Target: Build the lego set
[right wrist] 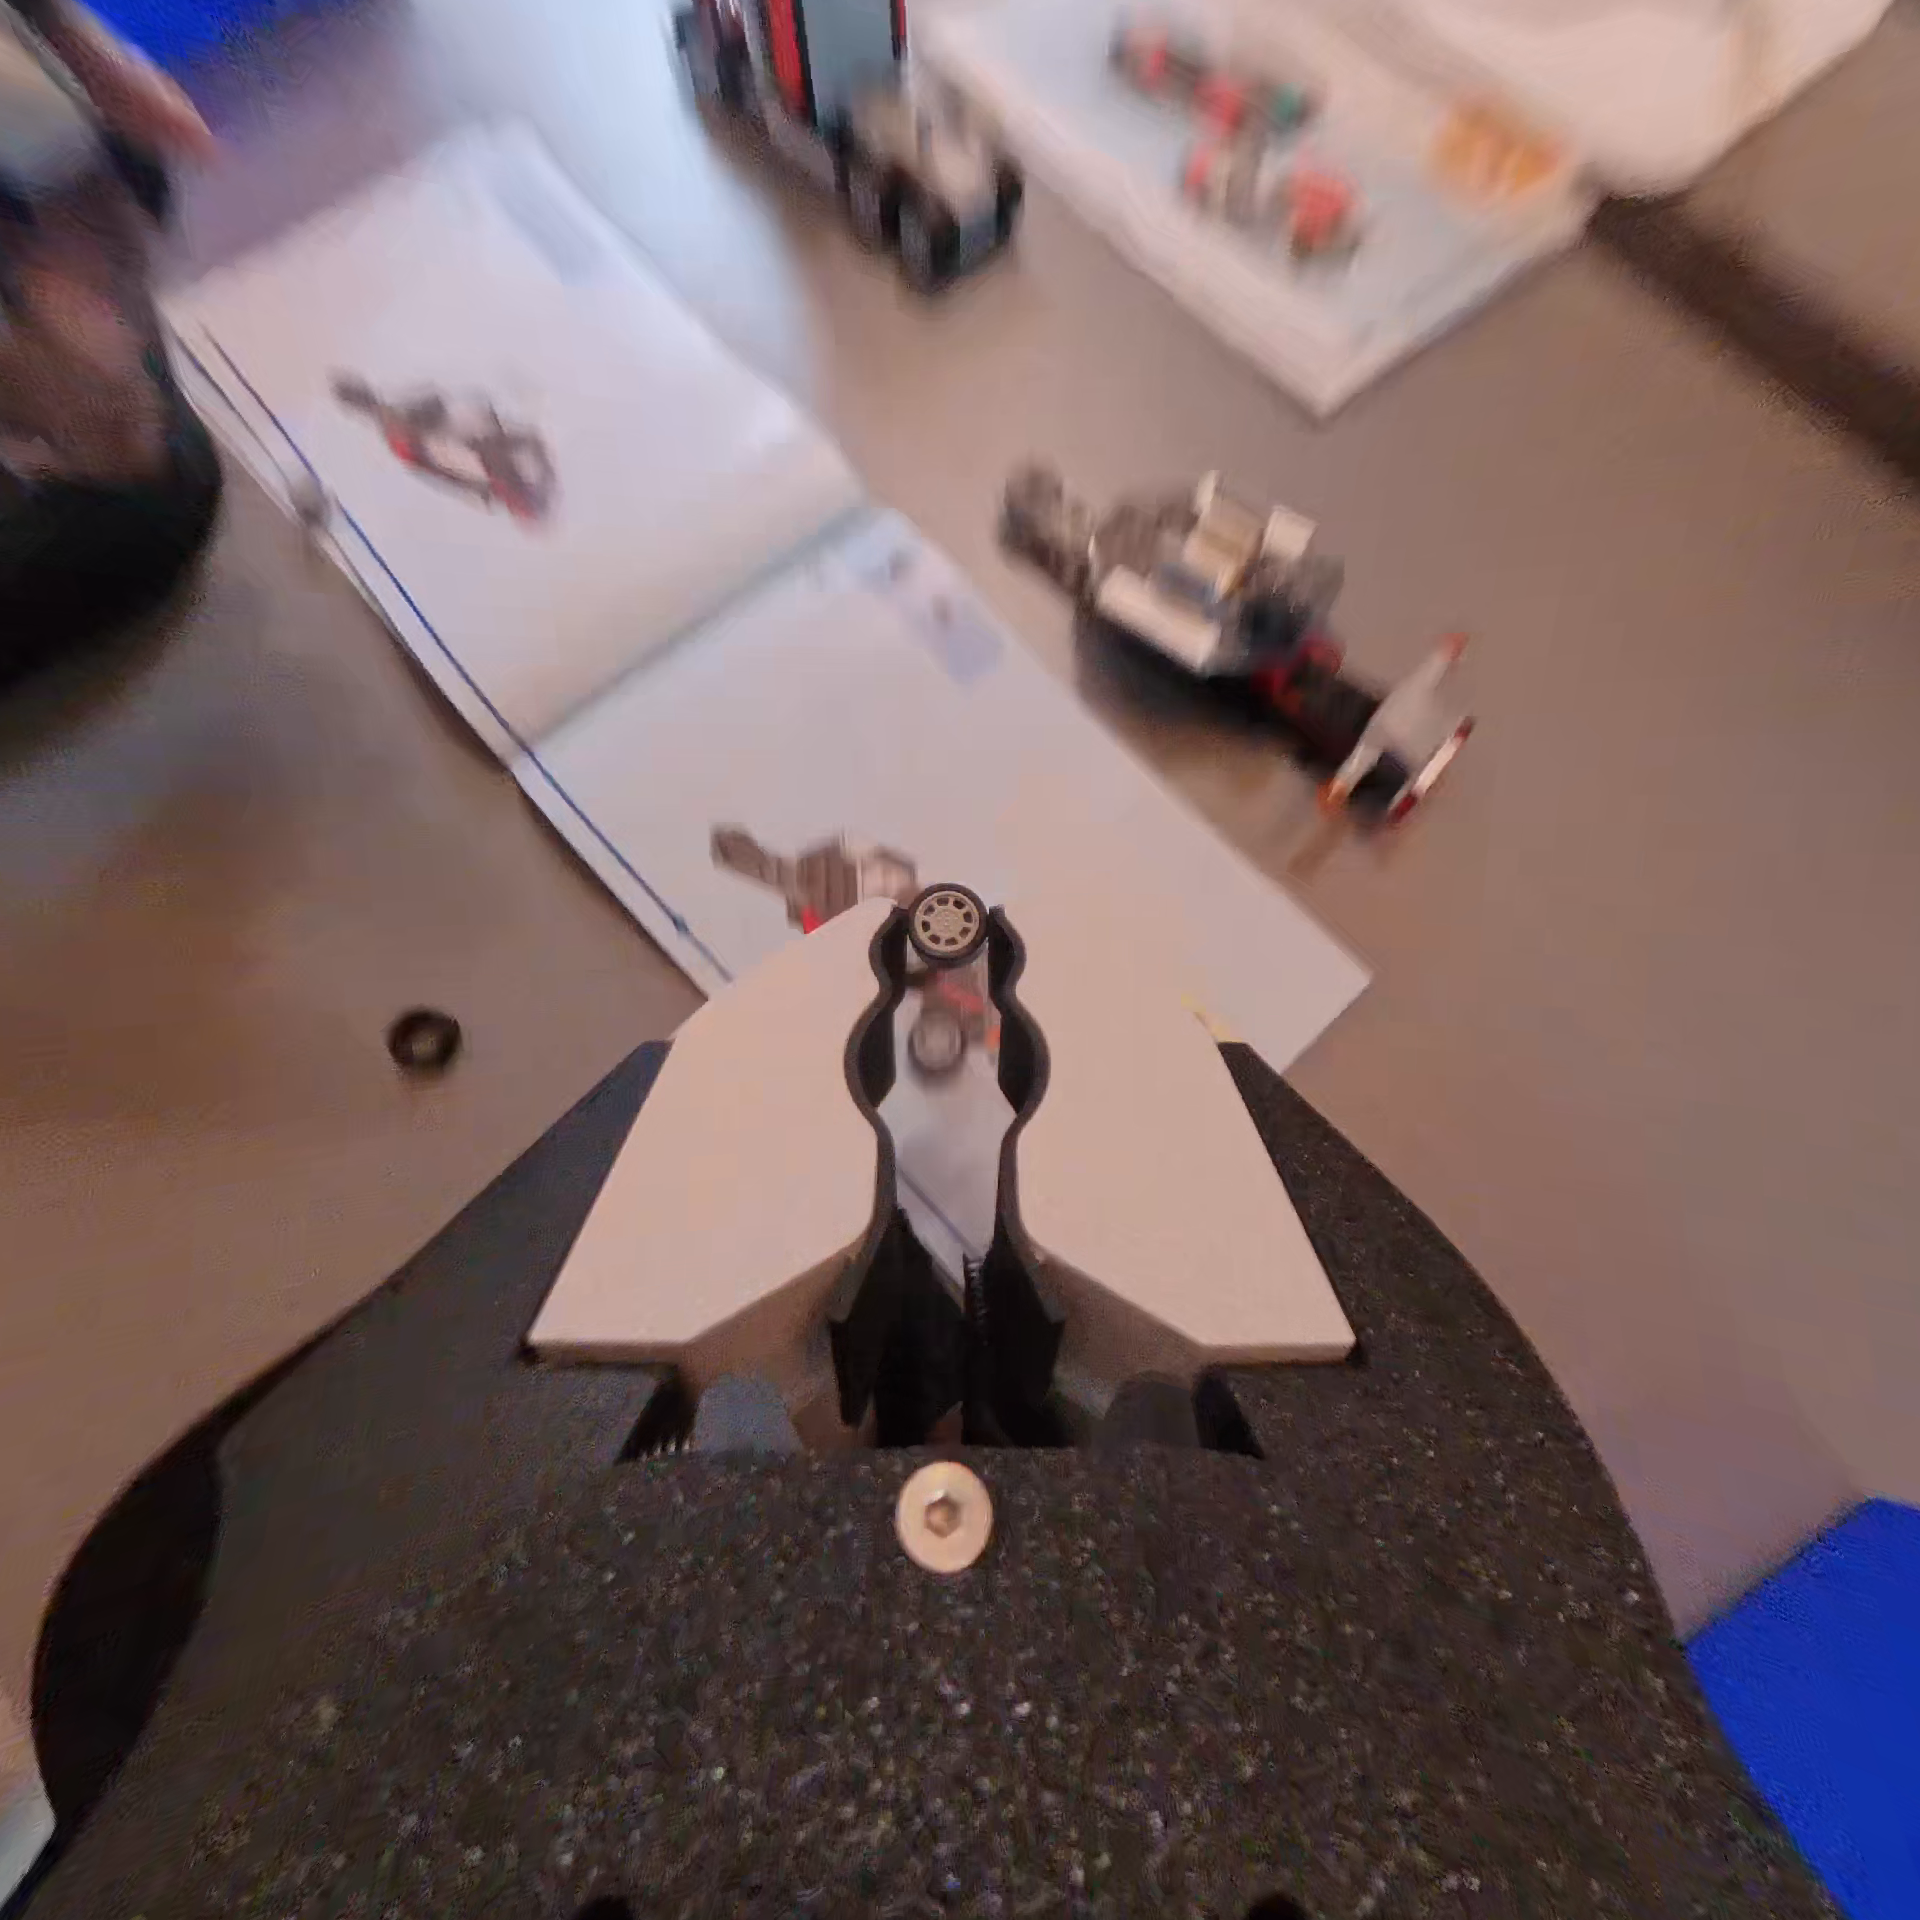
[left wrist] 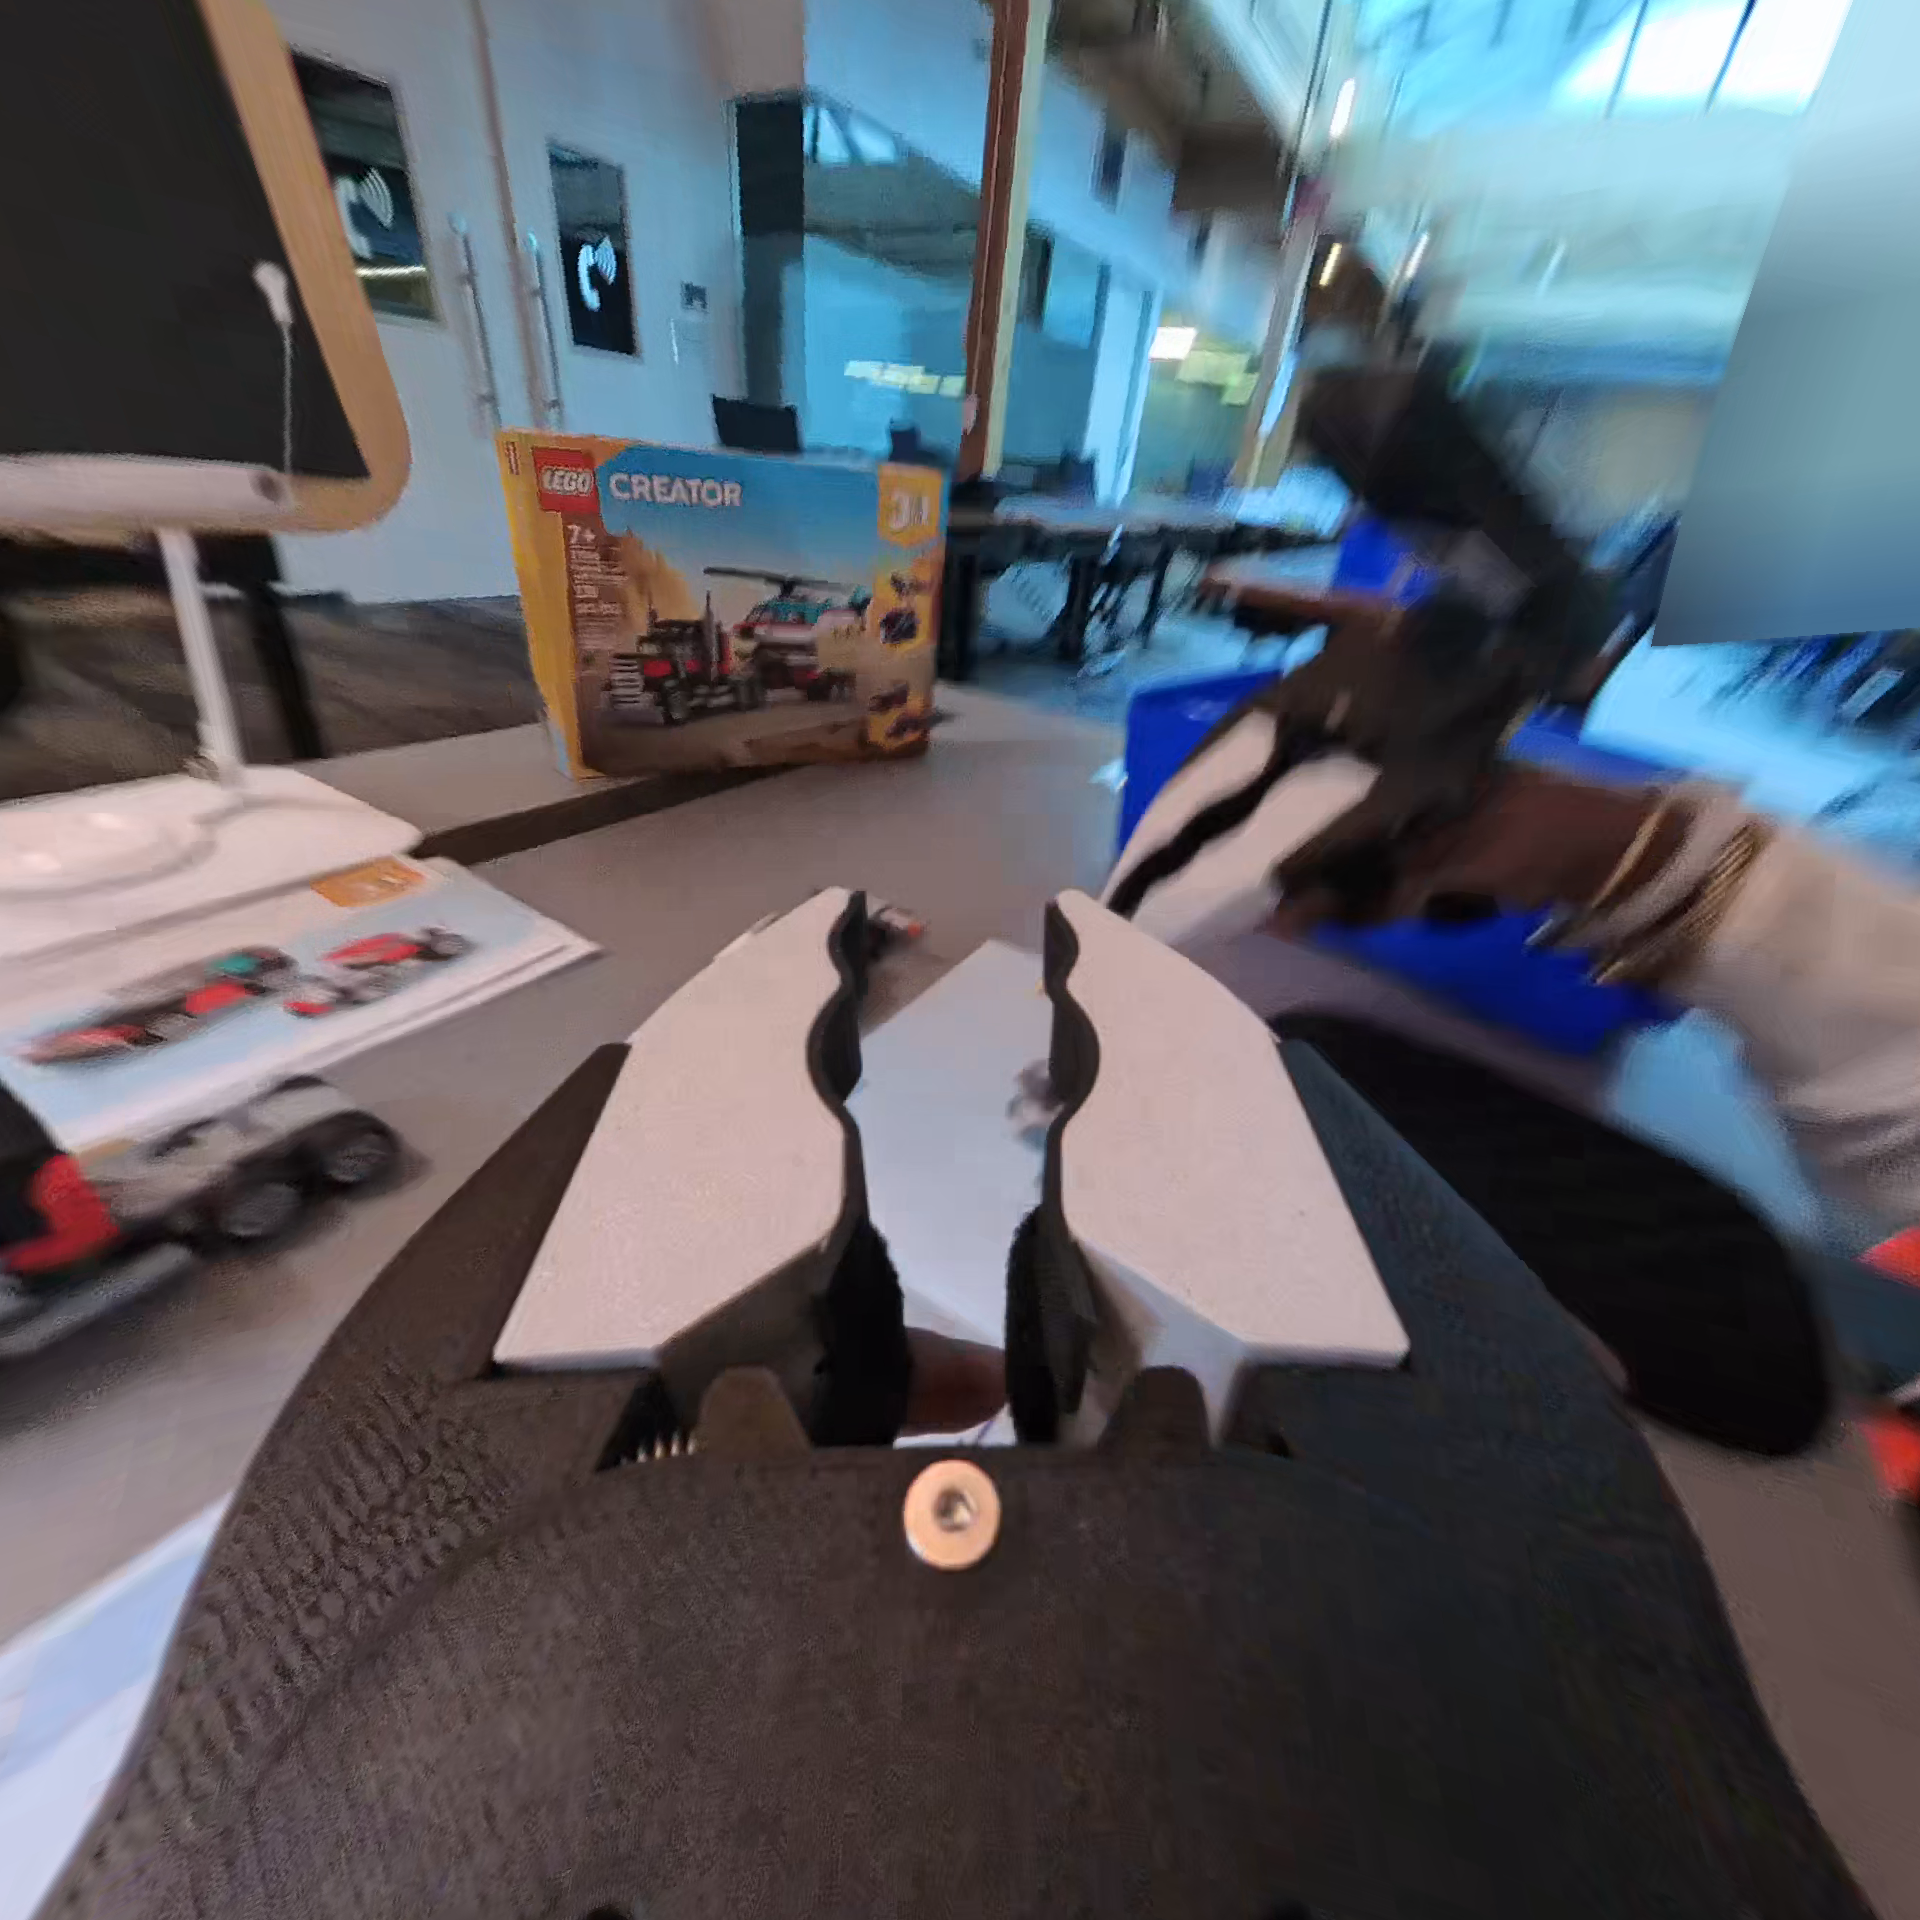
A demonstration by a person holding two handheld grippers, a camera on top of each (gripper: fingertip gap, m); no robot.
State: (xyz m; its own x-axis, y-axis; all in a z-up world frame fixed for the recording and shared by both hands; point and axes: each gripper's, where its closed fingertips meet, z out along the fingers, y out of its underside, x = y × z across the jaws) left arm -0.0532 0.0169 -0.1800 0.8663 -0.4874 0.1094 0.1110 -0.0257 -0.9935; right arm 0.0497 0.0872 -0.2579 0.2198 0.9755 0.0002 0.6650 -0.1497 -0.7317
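The left gripper (left wrist: 951, 925) hovered empty over the open instruction booklet (right wrist: 582, 436), fingers apart. The right gripper (right wrist: 948, 925) pinched a small wheel (right wrist: 945, 921) at its fingertips, above the booklet. The step in hand looked like wheel-fitting; next, carrying it right to the partly built model (right wrist: 1226, 613) and aligning it.

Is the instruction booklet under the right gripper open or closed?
Open. The instruction booklet lies flat on the table, two pages spread beside a centre fold.
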